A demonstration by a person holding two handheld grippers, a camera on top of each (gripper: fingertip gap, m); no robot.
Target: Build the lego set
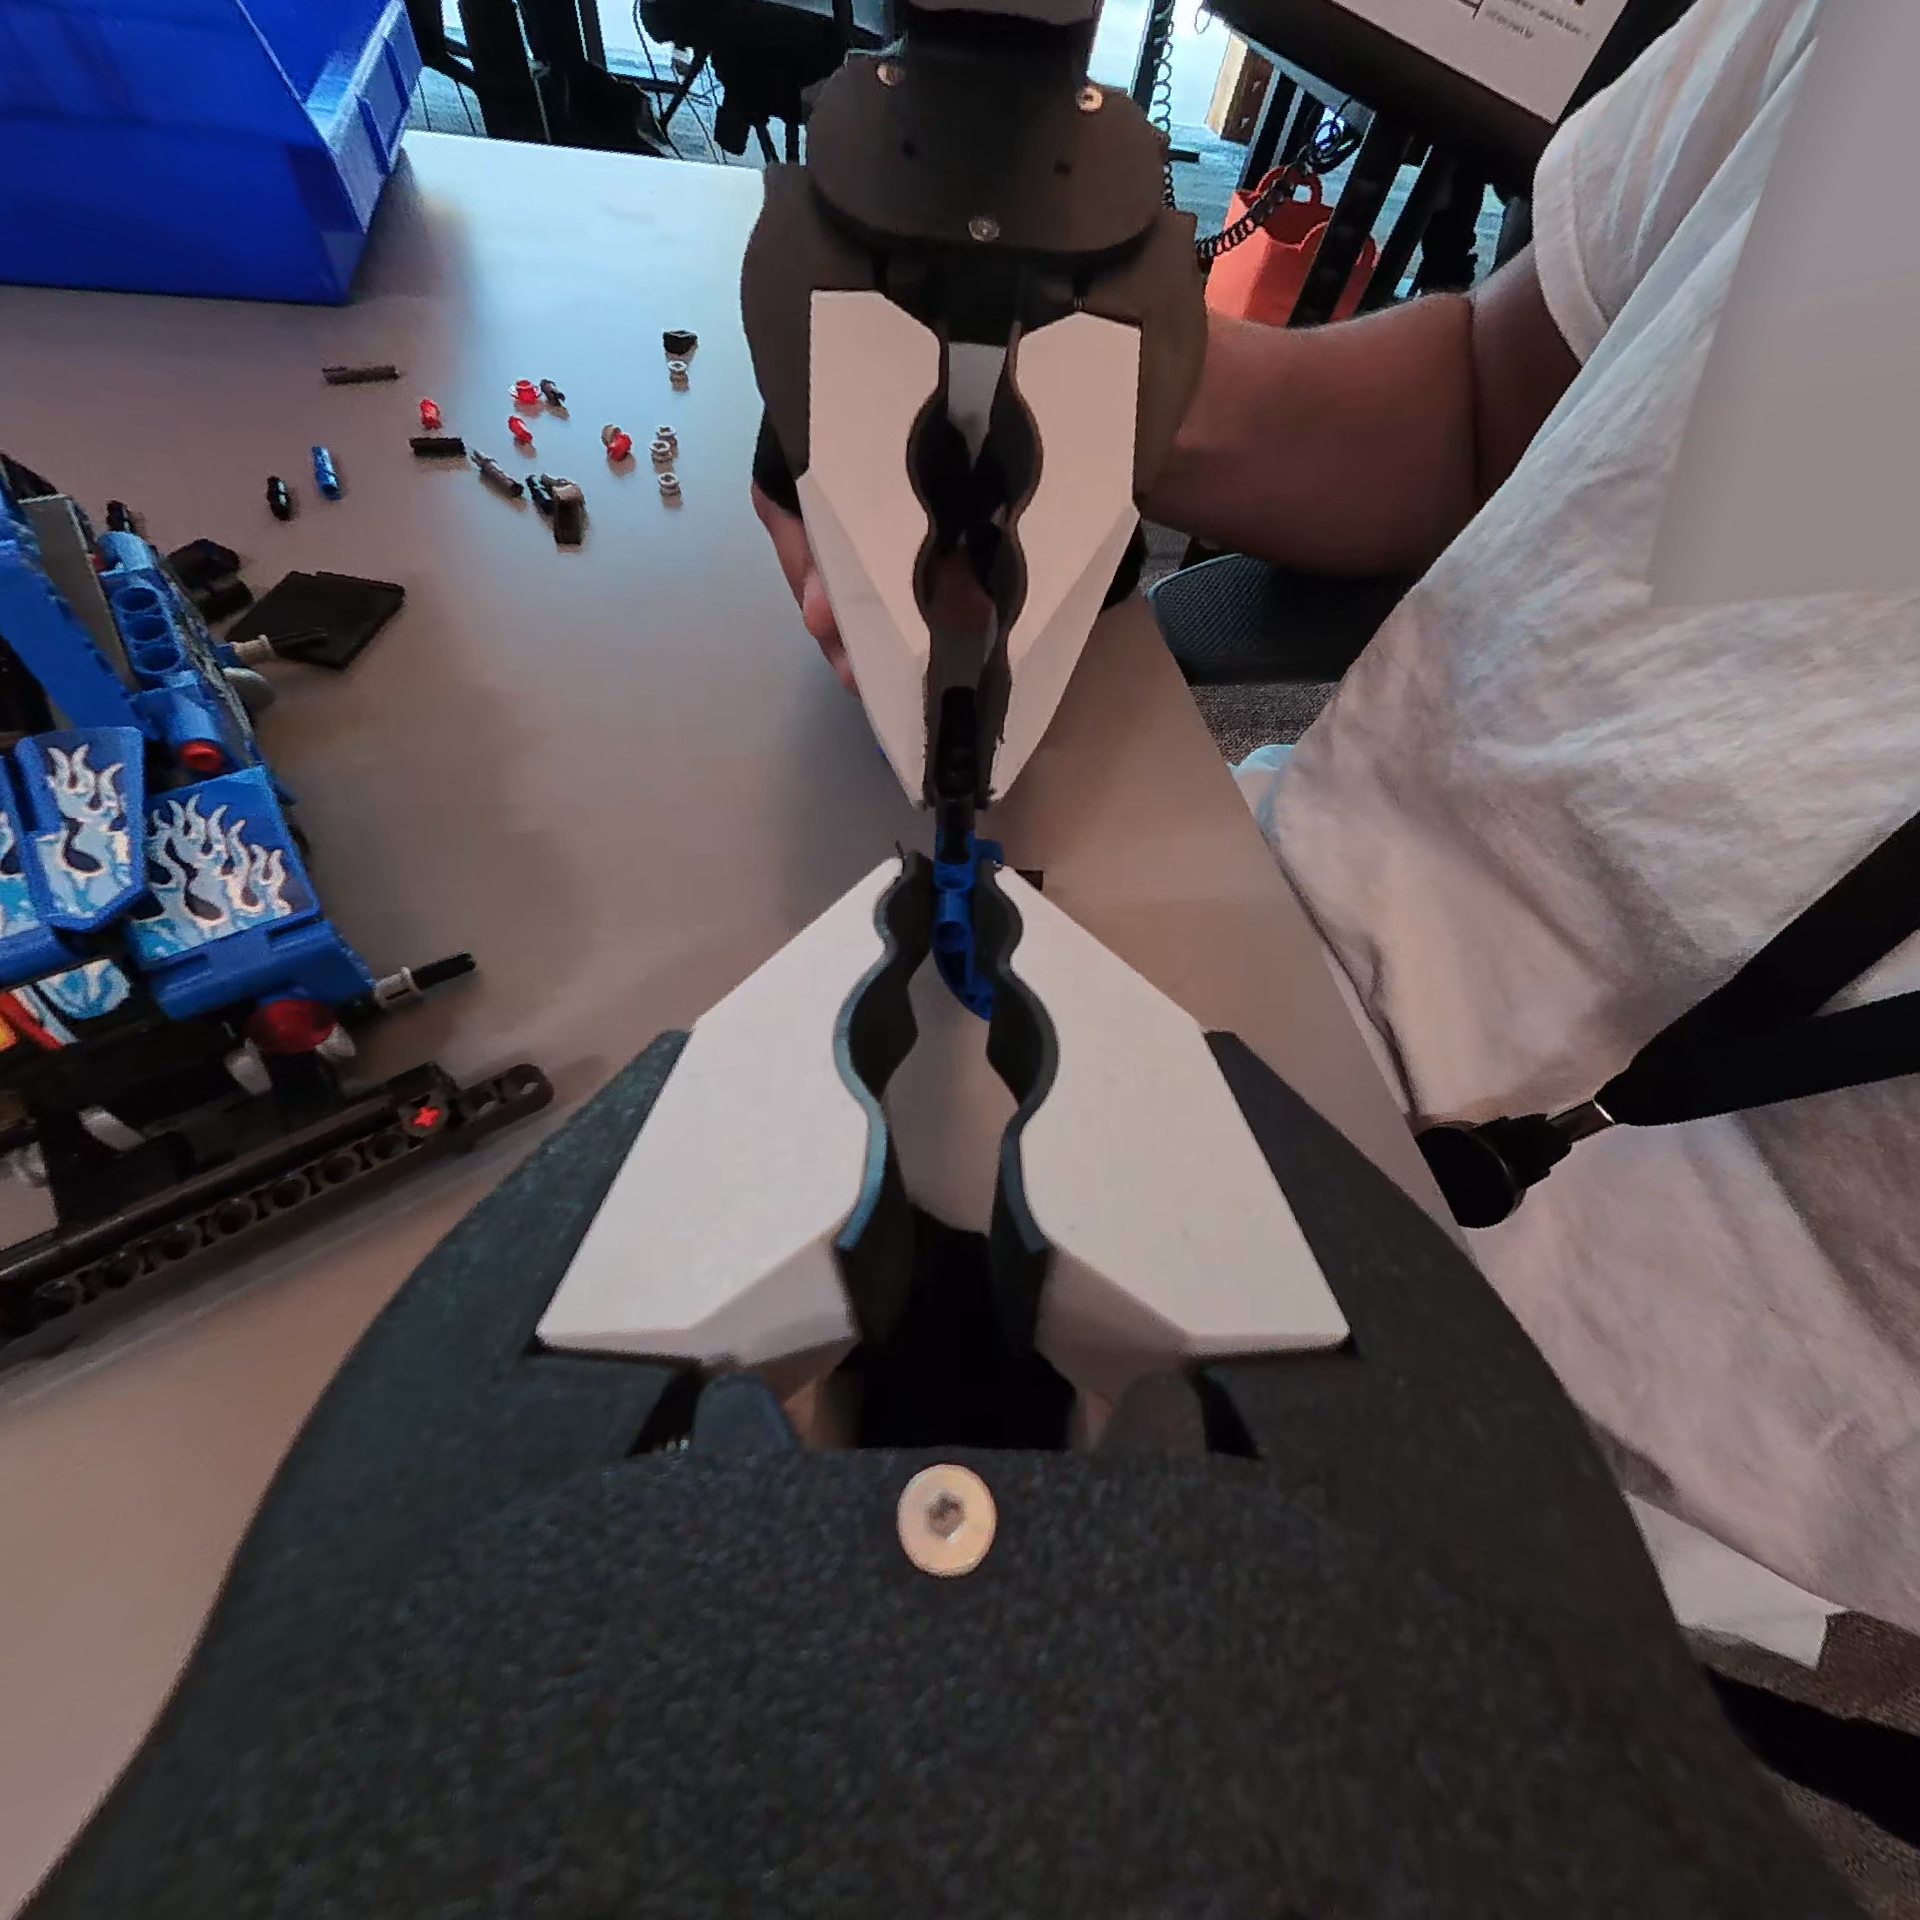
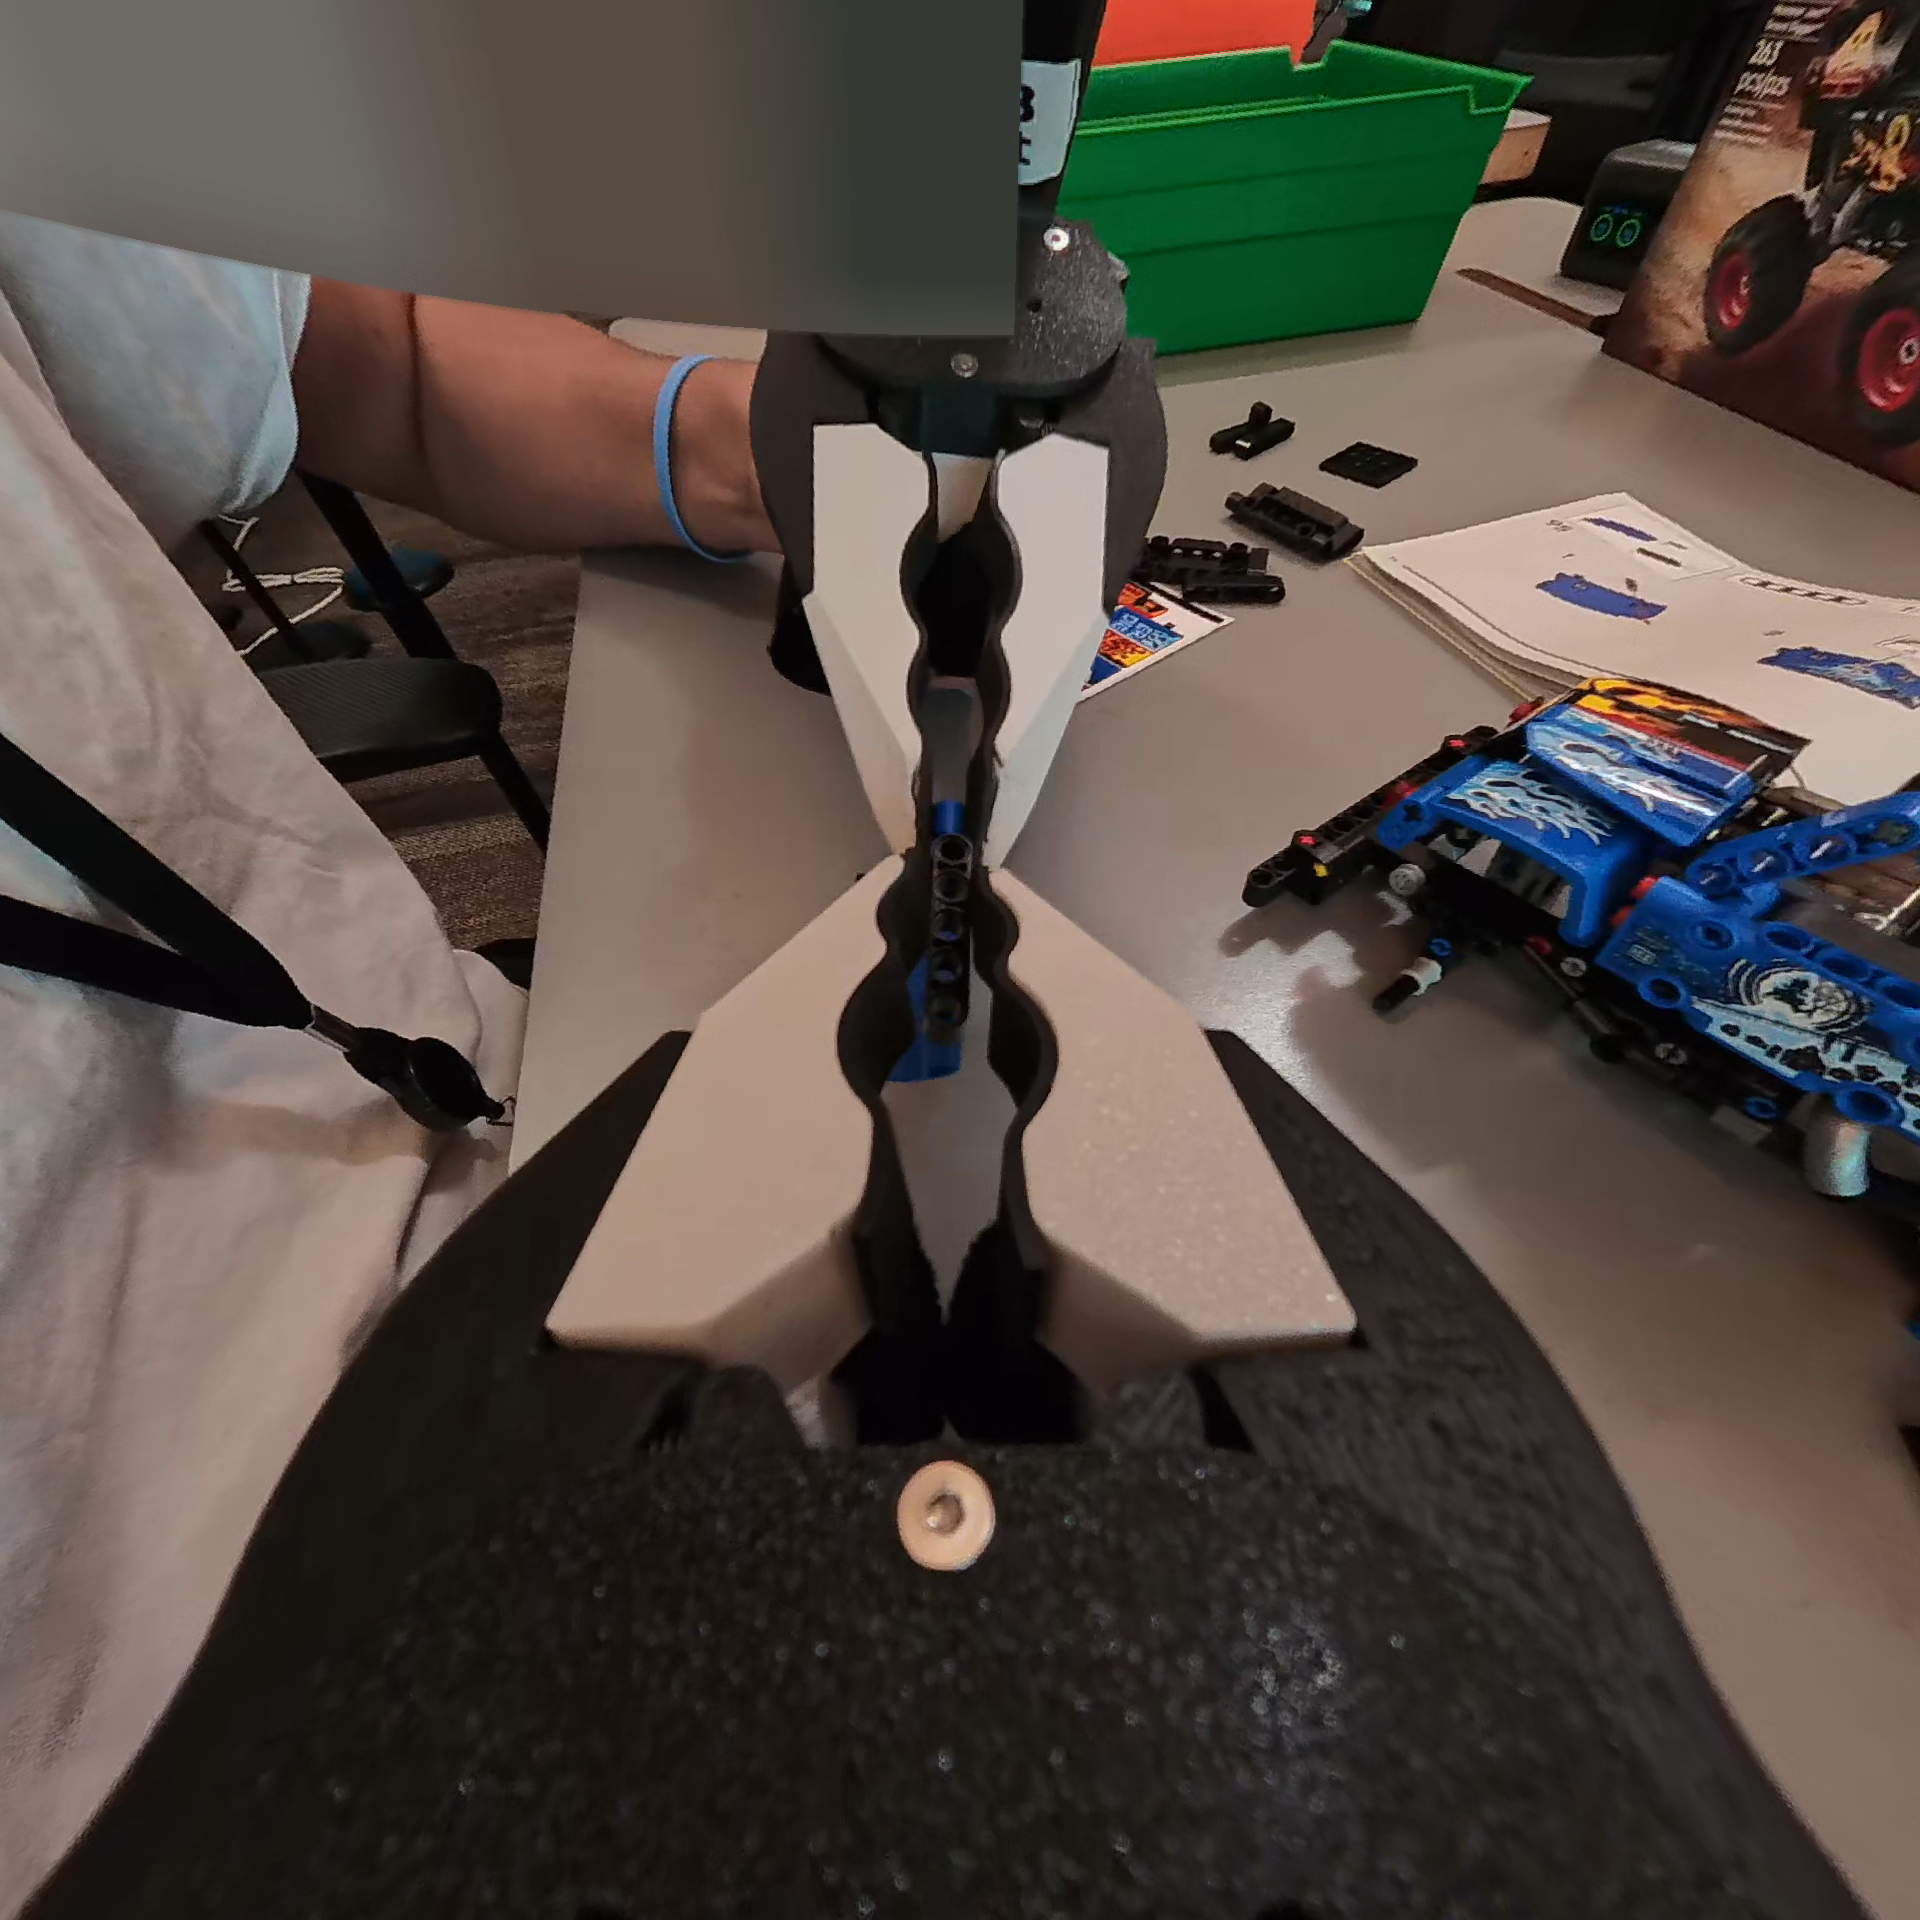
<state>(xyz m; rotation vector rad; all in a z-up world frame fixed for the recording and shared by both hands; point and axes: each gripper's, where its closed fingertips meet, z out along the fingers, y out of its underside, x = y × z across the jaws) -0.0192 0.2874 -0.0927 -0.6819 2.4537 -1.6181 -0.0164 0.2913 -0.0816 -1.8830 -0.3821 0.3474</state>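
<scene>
Mid-build, two small parts being joined tip to tip above the table edge.

Left gripper (image 1: 951, 883) pinching a blue connector (image 1: 961, 914); right gripper (image 2: 951, 883) clamped on a black holed beam (image 2: 951, 935), both sets of jaws nearly together. Largely assembled already: blue flame-decorated truck body (image 2: 1621, 862) resting well apart, to the right in the right wrist view. Left to do, judging by loose pins (image 1: 540, 436) scattered far on the table (image 1: 582, 727) and an open instruction booklet (image 2: 1621, 603): further sub-assemblies, apparently wheels too.
</scene>
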